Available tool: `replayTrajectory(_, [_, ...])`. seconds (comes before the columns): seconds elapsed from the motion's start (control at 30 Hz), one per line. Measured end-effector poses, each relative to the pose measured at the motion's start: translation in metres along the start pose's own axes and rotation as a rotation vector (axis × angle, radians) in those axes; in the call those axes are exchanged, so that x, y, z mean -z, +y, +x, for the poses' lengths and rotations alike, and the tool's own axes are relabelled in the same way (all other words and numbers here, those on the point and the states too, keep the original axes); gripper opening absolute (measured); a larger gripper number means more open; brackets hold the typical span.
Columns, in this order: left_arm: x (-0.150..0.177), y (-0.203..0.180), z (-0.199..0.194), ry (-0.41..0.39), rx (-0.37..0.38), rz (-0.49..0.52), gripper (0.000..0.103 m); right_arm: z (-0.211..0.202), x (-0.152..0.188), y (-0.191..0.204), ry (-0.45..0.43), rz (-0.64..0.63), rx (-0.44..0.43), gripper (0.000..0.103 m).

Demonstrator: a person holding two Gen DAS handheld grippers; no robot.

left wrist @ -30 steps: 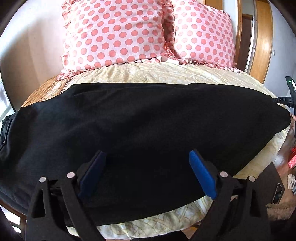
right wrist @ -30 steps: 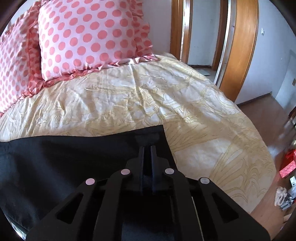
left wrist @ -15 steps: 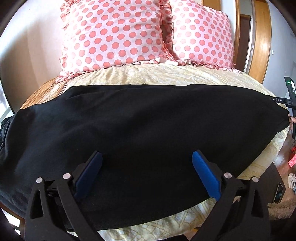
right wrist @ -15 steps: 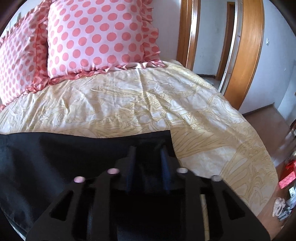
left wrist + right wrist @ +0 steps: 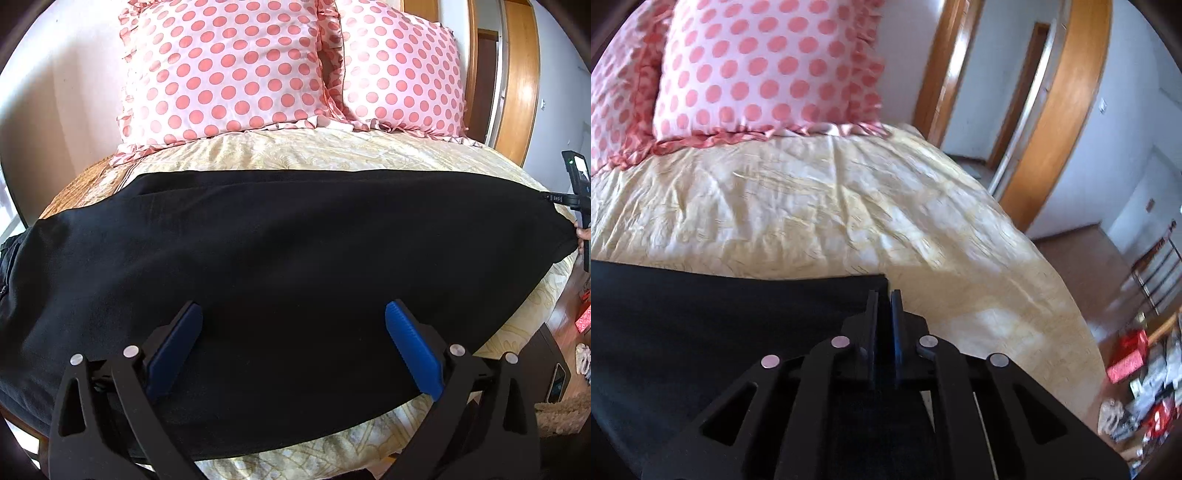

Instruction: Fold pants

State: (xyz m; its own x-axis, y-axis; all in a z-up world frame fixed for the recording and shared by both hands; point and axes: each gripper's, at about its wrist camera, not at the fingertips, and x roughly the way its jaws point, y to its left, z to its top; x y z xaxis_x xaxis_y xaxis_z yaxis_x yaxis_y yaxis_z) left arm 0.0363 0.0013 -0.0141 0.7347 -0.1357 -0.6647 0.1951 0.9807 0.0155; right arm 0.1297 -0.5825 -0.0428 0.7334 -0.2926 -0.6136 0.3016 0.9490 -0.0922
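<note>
My left tool point(image 5: 293, 345) gapes above the pants point(image 5: 280, 254); my right tool point(image 5: 885, 301) (just opening) straddles their corner loosely.

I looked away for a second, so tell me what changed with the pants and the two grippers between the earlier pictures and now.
The right gripper has just been opening a little at the black pants' far corner; a narrow gap now shows between its fingers, and whether cloth is still pinched is unclear. Its view tipped up toward the doorway. The left gripper widened slightly, holding nothing. Pants, bedspread and pillows stayed put.
</note>
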Motion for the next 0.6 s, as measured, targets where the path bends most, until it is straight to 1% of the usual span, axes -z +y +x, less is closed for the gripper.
replayTrajectory(0.03, [0.000, 0.000, 0.000, -0.002, 0.002, 0.000, 0.100, -0.011, 0.001, -0.012, -0.010, 0.062, 0.007, 0.031])
replayTrajectory(0.07, [0.001, 0.000, -0.001, -0.003, 0.005, 0.000, 0.100, -0.020, 0.005, -0.020, -0.024, 0.103, 0.003, 0.042])
replayTrajectory(0.1, [0.001, 0.001, -0.001, -0.006, 0.008, 0.000, 0.100, -0.030, 0.010, -0.028, -0.038, 0.143, -0.001, 0.057])
replayTrajectory(0.13, [0.003, 0.001, -0.003, -0.010, 0.011, 0.000, 0.100, -0.039, 0.015, -0.036, -0.045, 0.178, -0.005, 0.060])
replayTrajectory(0.23, [0.006, 0.001, -0.005, -0.022, 0.019, 0.006, 0.100, -0.062, 0.046, -0.058, -0.038, 0.295, -0.034, 0.060])
replayTrajectory(0.33, [0.008, 0.001, -0.006, -0.029, 0.027, 0.011, 0.100, -0.062, 0.069, -0.066, 0.004, 0.370, -0.049, 0.060])
replayTrajectory(0.43, [0.009, 0.002, -0.008, -0.033, 0.037, 0.011, 0.100, -0.059, 0.092, -0.068, 0.013, 0.423, -0.074, 0.059])
replayTrajectory(0.47, [0.010, 0.002, -0.009, -0.034, 0.040, 0.010, 0.100, -0.064, 0.098, -0.067, -0.013, 0.440, -0.086, 0.059])
replayTrajectory(0.53, [0.012, 0.003, -0.012, -0.037, 0.047, 0.009, 0.100, -0.071, 0.107, -0.060, -0.045, 0.459, -0.151, 0.059])
replayTrajectory(0.6, [0.014, 0.004, -0.014, -0.040, 0.050, 0.007, 0.100, -0.076, 0.112, -0.049, -0.068, 0.445, -0.184, 0.059])
